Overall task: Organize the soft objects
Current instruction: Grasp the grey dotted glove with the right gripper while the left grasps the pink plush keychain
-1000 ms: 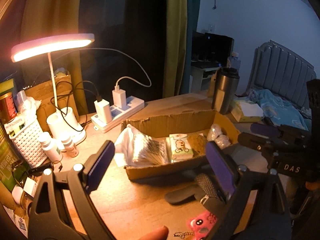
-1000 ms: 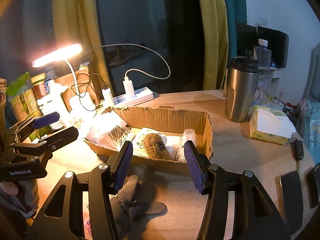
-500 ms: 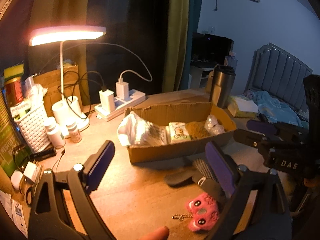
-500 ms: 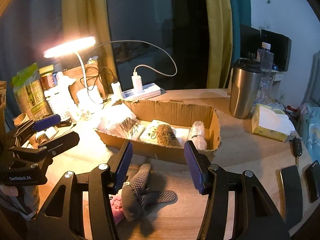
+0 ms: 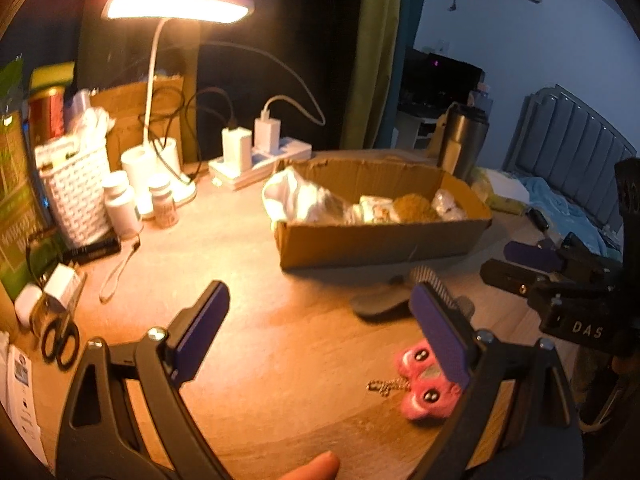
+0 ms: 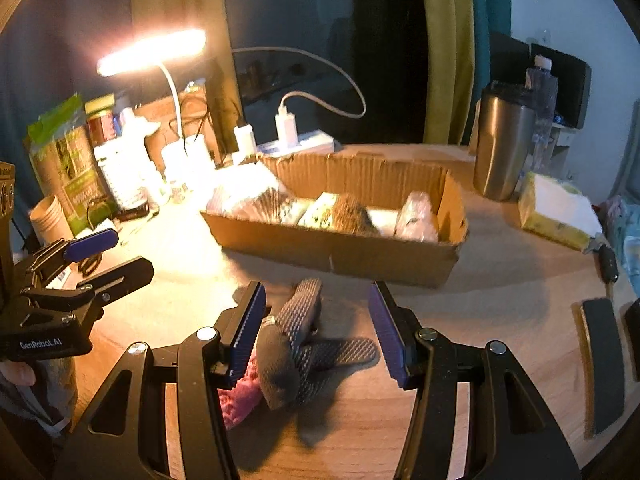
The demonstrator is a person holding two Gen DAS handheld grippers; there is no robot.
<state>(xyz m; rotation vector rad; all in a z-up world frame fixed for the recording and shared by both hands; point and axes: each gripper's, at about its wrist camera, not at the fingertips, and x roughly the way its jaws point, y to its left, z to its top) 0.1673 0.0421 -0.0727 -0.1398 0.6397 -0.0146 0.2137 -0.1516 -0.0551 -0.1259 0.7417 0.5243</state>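
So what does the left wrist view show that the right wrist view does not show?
Only the left wrist view shows the scissors at the table's left edge and the pink plush's face with its keychain.

Only the right wrist view shows the water bottle behind the steel tumbler and the grey gloves' knit pattern, lying between the right gripper's open fingers.

Both show the cardboard box with soft items, the lit lamp and the power strip.

White letters "DAS" stand on the black body of the right gripper (image 5: 524, 268) — seen from the left wrist view. "GenRobot.AI" is printed in white on the black body of the left gripper (image 6: 108, 254), seen from the right wrist view. Print on the green packages (image 6: 64, 160) is too blurred to read.
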